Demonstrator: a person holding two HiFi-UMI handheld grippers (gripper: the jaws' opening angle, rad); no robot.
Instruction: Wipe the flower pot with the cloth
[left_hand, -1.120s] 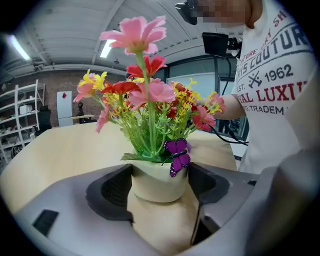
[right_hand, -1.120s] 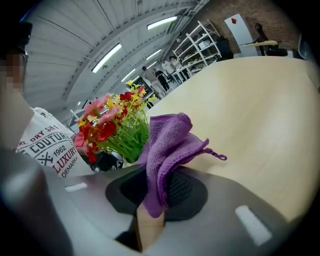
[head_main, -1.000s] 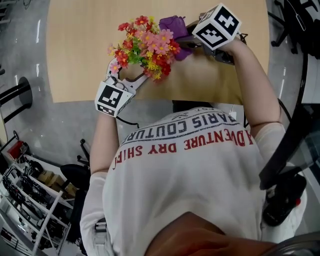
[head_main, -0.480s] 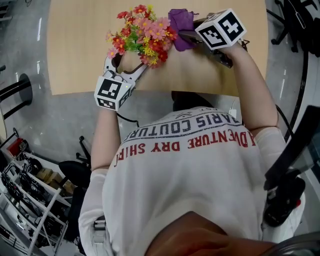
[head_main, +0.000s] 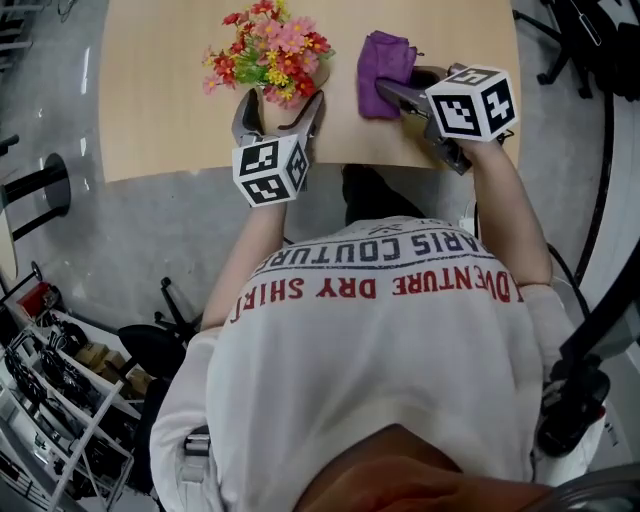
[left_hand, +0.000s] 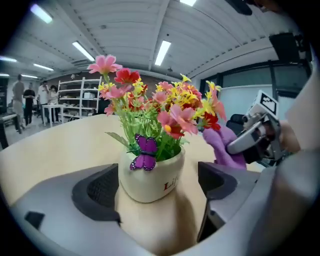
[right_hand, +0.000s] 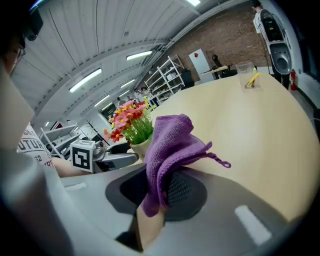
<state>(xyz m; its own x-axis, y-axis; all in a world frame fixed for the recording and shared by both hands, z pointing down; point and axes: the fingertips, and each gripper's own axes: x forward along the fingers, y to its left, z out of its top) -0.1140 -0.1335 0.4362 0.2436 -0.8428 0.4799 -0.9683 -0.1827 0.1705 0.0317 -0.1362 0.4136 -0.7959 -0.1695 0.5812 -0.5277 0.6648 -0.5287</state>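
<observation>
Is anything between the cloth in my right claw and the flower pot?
Yes. The left claw, whose jaws have just been opening, straddles the flower pot without gripping it, and one jaw stands on the side facing the cloth held in the right claw. Otherwise only bare table lies between.

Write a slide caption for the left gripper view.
Left hand-held gripper, jaws just opening, straddles the cream flower pot; right hand-held gripper holds the purple cloth beyond.

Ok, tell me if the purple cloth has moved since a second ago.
Yes. The purple cloth, in the right gripper, shifted toward the right edge of the table.
</observation>
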